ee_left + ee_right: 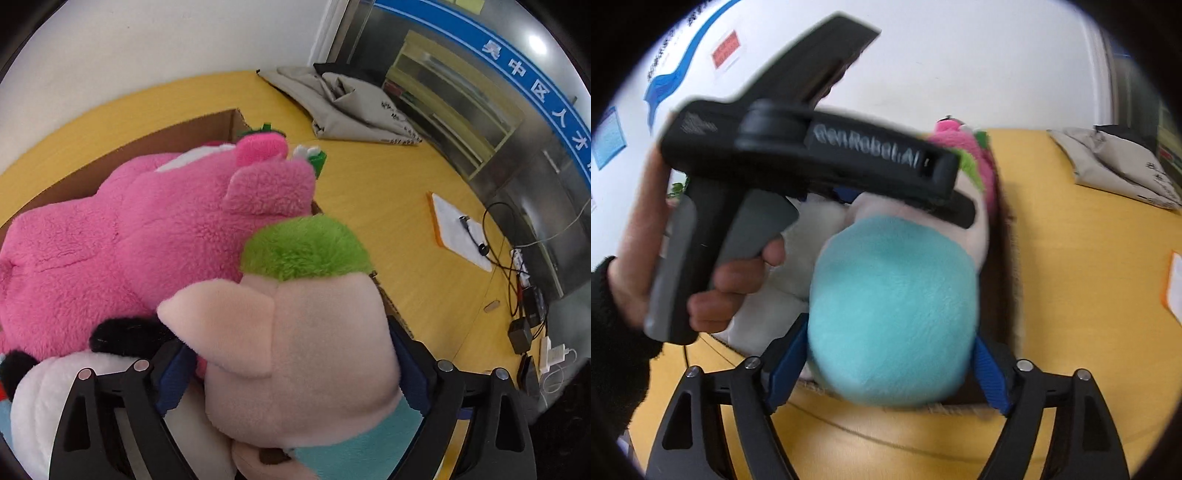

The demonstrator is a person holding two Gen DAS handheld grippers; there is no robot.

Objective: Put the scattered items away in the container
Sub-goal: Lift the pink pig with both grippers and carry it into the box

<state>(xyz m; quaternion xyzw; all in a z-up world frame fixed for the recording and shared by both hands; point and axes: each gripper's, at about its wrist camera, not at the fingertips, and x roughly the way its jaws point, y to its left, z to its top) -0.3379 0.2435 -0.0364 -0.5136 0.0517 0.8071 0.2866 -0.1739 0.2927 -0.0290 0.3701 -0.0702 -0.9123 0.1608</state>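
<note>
A pale pink plush pig [295,343] with green hair and a teal body is held over a cardboard box [207,125]. My left gripper [291,369] is shut on the pig's head. My right gripper [890,373] is shut on its teal body [892,314]. The left gripper's black handle, held by a hand, shows in the right wrist view [812,158]. A big pink plush bear [147,236] and a black-and-white plush [74,373] lie in the box under the pig.
The box stands on a yellow table [388,206]. A folded grey cloth [354,107] lies at the far side. A white pad [461,232], black cables and chargers [524,325] lie to the right. A white wall is behind.
</note>
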